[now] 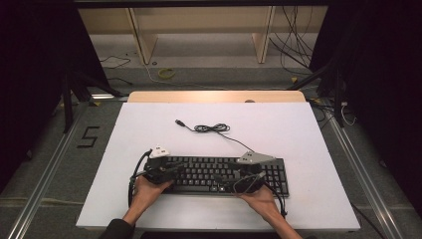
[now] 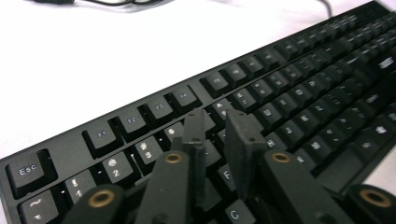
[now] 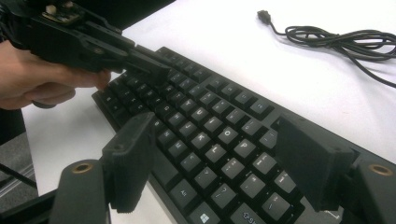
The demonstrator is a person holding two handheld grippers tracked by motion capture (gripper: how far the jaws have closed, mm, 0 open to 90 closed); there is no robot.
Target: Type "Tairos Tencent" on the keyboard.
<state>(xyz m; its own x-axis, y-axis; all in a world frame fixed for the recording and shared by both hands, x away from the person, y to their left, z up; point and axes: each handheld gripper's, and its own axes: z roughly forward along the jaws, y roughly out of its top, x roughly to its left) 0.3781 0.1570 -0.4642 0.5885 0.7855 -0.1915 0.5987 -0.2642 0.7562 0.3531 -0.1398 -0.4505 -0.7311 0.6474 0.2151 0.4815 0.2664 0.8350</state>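
You are hovering the narrowly parted left tool [image 2: 215, 122] and wide-open right tool [image 3: 224, 161], both empty, over the black plastic keyboard [image 1: 219, 174]; next, probably pressing keys.

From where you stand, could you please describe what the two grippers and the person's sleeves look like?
Both the left gripper and the right gripper are black, each topped by a grey three-cornered plate and trailing a black cable. Their fingers are flat black blocks on arms with brass-coloured rivets. One dark sleeve shows.
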